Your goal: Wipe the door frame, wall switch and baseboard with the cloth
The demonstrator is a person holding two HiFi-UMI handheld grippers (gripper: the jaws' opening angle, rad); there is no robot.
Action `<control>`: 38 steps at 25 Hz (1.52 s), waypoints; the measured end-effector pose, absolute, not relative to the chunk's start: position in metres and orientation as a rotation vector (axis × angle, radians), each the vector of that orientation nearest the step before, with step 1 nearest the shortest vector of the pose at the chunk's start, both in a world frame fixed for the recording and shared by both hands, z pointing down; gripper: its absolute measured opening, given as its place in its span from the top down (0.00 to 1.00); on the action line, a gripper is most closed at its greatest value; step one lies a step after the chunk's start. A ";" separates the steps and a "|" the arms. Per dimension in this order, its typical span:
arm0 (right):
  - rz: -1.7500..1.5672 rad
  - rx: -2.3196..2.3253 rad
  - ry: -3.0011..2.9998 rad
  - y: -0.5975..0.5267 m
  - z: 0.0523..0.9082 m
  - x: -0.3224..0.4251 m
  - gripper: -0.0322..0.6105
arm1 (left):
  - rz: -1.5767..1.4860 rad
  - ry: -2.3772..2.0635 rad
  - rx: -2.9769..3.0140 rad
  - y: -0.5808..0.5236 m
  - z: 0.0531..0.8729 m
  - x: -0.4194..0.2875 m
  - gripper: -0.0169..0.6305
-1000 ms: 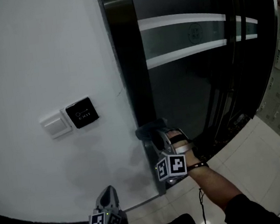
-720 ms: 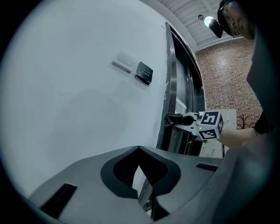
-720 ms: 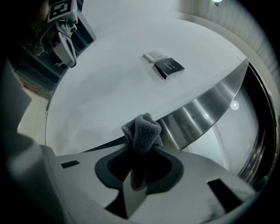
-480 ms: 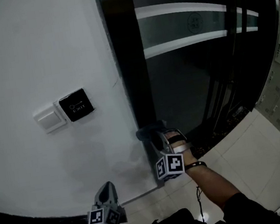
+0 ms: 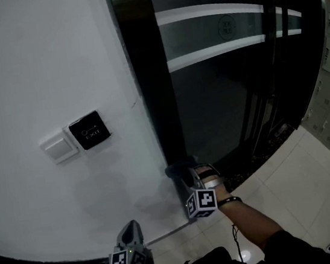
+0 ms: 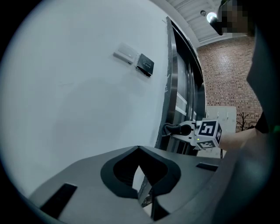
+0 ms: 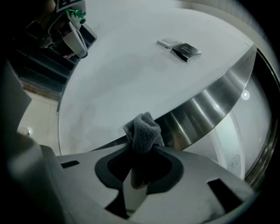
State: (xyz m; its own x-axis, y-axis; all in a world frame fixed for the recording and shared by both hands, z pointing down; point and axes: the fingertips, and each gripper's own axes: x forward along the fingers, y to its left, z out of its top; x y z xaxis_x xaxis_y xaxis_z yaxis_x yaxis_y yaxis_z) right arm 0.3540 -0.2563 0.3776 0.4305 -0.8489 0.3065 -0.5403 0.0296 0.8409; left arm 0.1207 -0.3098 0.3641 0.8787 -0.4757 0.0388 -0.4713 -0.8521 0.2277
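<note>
Your left tongs [image 6: 139, 148] hang low beside the plain white wall [image 5: 34, 67]. They are pressed together and hold nothing. Let them wait there, out of the way.

Higher up the wall is the small white wall switch [image 5: 54, 147]. Touching its right side is a black square exit plate [image 5: 89, 131].

Next comes the tall dark shiny metal door frame [image 5: 144, 70]. Your right tongs [image 7: 141, 151] are pinching the fuzzy dark grey cloth [image 7: 142, 131], and the cloth is against the frame, low down near the floor.

This looks like the frame-wiping step. To do it well, push the soft bunch of cloth onto the metal, not the hard tips, so nothing scratches. Go in long, straight strokes along the frame. Pinch tight so the cloth cannot slip out.

The switch looks not yet wiped. The thin baseboard [image 5: 164, 237] at the foot of the wall is there for later too.
</note>
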 end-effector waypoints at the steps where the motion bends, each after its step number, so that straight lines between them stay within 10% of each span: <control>1: -0.357 1.633 -1.232 -0.255 0.382 0.355 0.83 | -0.027 -0.713 2.814 -0.309 0.367 0.121 0.99; 38: -0.016 1.385 -1.306 -0.253 0.536 0.354 0.83 | 0.098 -0.861 2.734 -0.308 0.405 0.088 0.99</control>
